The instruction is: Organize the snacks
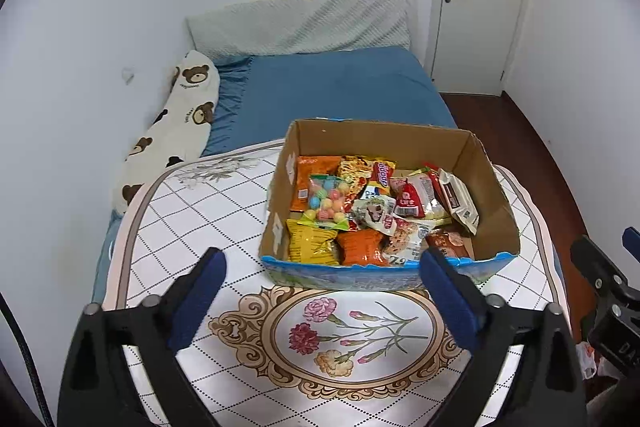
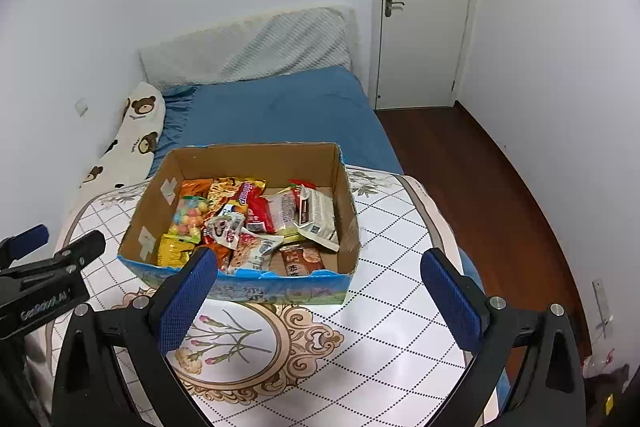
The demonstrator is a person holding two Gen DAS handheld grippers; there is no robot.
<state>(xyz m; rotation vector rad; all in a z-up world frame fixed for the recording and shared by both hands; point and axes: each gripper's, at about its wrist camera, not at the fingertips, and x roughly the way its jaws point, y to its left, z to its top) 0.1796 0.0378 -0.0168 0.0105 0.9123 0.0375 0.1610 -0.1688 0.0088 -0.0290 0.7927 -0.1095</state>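
The left tool (image 2: 44, 291) body reads "GenRobot.AI"; snack labels are illegible.

1 box (image 1: 496, 211), 2 grippers, approx. 12 snack pkts (image 1: 324, 203)

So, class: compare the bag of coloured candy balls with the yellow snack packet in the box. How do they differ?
The candy bag is clear, showing round multicoloured sweets; the yellow packet is opaque. The candy bag lies on top, overlapping the yellow packet, which sits nearer the front wall. Both lie in the cardboard box, on its left side.

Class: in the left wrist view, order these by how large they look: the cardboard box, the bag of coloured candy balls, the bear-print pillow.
1. cardboard box
2. bear-print pillow, farther from the camera, so unsure
3. bag of coloured candy balls
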